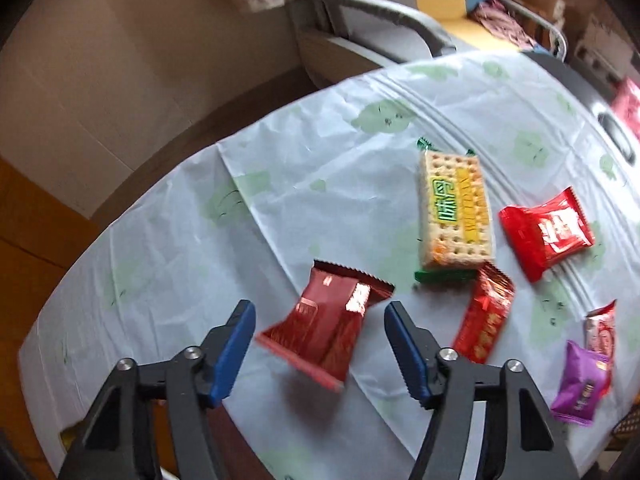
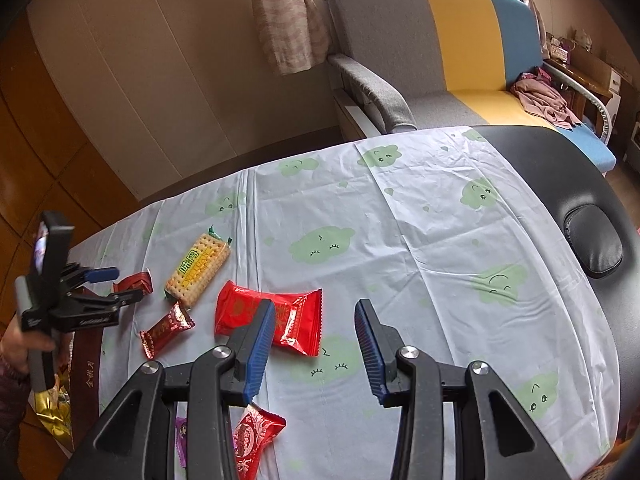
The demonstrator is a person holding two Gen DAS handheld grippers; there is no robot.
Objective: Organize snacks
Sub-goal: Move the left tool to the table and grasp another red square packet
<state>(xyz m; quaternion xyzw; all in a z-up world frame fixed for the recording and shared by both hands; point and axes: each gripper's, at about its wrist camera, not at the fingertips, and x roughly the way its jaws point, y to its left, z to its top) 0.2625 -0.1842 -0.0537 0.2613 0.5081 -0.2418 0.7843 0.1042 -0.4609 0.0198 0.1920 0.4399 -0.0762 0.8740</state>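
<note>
Left tongs [image 1: 320, 322] hang released over the near-left part of the desk [image 2: 420, 208], their blue pads either side of a dark red foil snack packet [image 1: 326, 326] but not pressing on it; in the left wrist view the packet is blurred, and whether it lies flat on the cloth or hangs just above it I cannot tell. From the right wrist view the same left tongs [image 2: 120, 284] show far left, gripped by a hand [image 2: 18, 344], with that dark red packet [image 2: 134, 282] at their tips. Just right of it lies a long cracker pack [image 1: 454, 210] with a green and yellow label, and touching its near corner is a small red candy bar wrapper [image 1: 486, 318]. Further right sits a bright red pillow-shaped packet [image 1: 546, 232], apart from the crackers. Near the right edge of the left wrist view lie a purple packet [image 1: 582, 386] and, just behind it, a pink-and-red wrapper [image 1: 600, 328]. A pale cloth with green cloud faces [image 2: 320, 246] covers the desk, whose black padded end [image 2: 596, 240] is bare on the right. Right tongs [image 2: 316, 332] hover apart and empty above the cloth, their left pad overlapping the bright red packet in view; their gap is moderate and nothing sits between the pads. Behind the desk stands a grey, yellow and blue sofa [image 2: 460, 40].
</note>
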